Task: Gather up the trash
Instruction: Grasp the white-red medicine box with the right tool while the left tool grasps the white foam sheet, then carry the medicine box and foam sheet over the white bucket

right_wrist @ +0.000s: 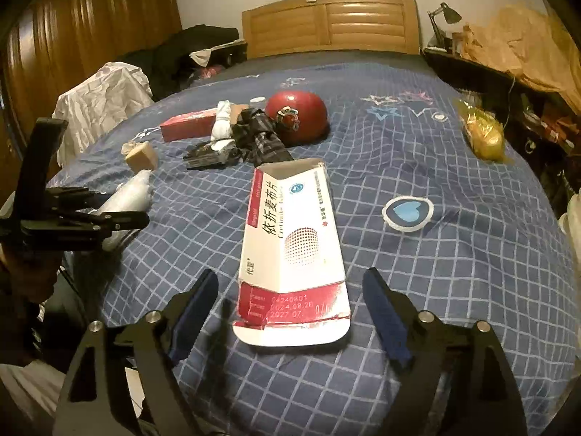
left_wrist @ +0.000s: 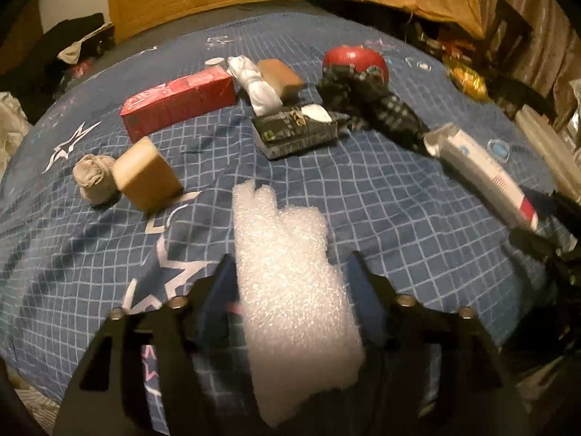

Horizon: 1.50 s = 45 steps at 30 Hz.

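A white foam sheet point(left_wrist: 287, 276) stands between the blue pads of my left gripper point(left_wrist: 290, 256), whose jaws are apart and do not squeeze it. The same foam point(right_wrist: 130, 192) shows at the left of the right wrist view. A flattened white and red medicine box point(right_wrist: 294, 239) lies on the blue checked bedcover point(right_wrist: 454, 261), lengthwise between the fingers of my right gripper point(right_wrist: 290, 274). That gripper is open, with a clear gap on each side of the box. The left wrist view shows the box point(left_wrist: 483, 174) at the right.
Farther up the bed lie a red carton point(left_wrist: 178, 103), a tan block point(left_wrist: 147, 176), a crumpled paper wad point(left_wrist: 95, 180), a white cloth roll point(left_wrist: 256, 85), a black packet point(left_wrist: 294, 130), a dark plaid cloth point(left_wrist: 381, 109) and a red dome point(left_wrist: 354, 61). A yellow bag point(right_wrist: 483, 134) sits at the right edge.
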{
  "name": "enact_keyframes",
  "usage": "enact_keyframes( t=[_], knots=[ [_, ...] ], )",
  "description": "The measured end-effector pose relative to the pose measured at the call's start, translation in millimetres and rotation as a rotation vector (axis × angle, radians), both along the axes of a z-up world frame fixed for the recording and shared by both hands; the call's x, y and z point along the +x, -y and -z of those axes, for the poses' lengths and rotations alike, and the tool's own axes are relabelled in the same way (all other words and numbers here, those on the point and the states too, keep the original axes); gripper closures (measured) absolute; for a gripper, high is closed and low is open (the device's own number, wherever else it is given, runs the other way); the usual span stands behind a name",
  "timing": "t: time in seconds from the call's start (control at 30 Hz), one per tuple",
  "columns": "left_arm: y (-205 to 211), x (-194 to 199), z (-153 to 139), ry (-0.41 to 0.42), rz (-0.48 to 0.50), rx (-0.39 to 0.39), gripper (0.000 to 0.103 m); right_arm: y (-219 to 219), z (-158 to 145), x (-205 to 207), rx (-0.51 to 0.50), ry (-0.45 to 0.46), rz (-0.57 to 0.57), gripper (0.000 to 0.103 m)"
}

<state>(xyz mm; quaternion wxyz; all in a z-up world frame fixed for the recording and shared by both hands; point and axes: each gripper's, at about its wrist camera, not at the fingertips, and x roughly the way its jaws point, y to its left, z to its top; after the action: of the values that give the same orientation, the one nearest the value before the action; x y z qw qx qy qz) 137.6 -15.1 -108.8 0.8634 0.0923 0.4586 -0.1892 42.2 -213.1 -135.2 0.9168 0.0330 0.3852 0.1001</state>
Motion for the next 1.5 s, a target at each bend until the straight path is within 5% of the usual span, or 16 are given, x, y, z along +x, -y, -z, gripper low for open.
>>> enact_keyframes(
  t=[0.07,0.43,0.53,0.67,0.87,1.5],
  knots=[
    [-13.2,-8.5,-10.5,0.029,-0.012,-0.028,0.025,1.5,-3.9,-3.1,-0.002,0.015,0.001,0.017],
    [-18.6,-45.2,-17.8,0.106,-0.142,-0.133,0.024,0.3,-12.4,5.3,0.025,0.042,0.010,0.016],
    [-12.8,-43.7,-8.6,0.115,-0.150,-0.112,0.024,-6.1,-8.5,7.5,0.008,0.041,0.005,0.028],
    [-13.0,-38.9,13.4,0.081,-0.183,-0.089,0.051,-5.5,1.6,13.0,-0.005,0.007,0.022,0.047],
    [-22.8,-43.9,1.5,0.133,-0.224,-0.134,0.055,0.4,1.0,8.9,0.027,0.018,0.038,0.051],
    [29.5,-52.6,-33.7,0.252,-0.246,0.058,0.055,5.2,-20.6,-27.6,0.076,0.091,0.056,0.052]
  ],
)
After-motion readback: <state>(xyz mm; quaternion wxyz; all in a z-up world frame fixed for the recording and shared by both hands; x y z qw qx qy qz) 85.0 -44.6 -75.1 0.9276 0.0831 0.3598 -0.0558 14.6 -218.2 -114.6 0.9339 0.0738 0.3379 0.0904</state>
